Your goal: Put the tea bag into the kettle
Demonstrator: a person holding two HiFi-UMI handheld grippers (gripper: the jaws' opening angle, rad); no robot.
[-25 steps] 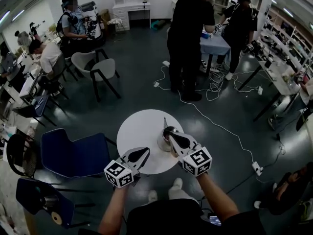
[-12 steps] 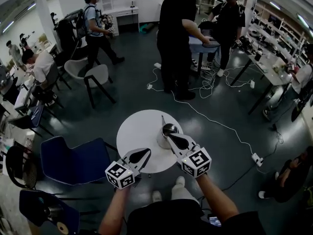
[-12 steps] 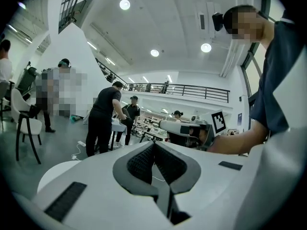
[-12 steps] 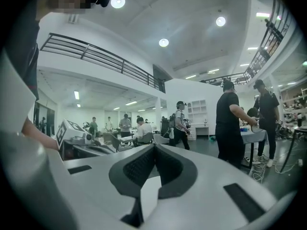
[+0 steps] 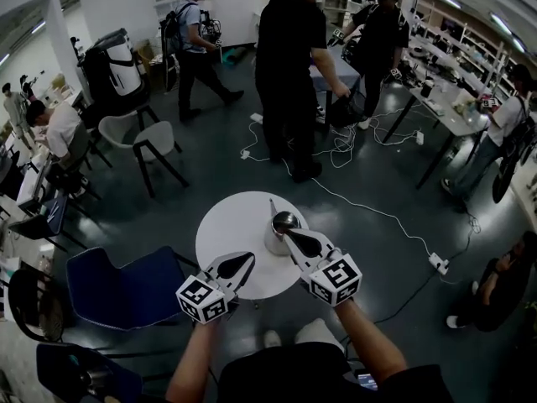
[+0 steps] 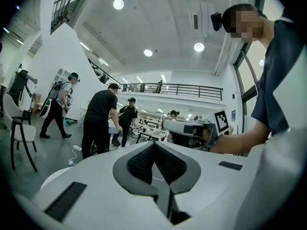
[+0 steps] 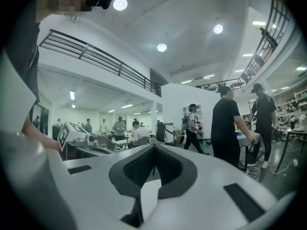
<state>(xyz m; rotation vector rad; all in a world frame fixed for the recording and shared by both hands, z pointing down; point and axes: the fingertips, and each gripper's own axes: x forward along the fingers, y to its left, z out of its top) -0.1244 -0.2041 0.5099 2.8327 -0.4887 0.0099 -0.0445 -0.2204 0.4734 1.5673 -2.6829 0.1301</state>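
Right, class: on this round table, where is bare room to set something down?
Bare: the left and far parts of the table, between its rim and the kettle. Crowded: the near right, where the right gripper points at the kettle, and the left gripper hangs over the near edge.

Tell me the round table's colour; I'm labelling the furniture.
Plain white round table; the head view shows it best.

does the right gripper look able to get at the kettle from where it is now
Probably yes. The right gripper, jaws together, has its tips right at the top of the kettle on the round table, with nothing visible between them. The left gripper sits aside by the table's near edge.
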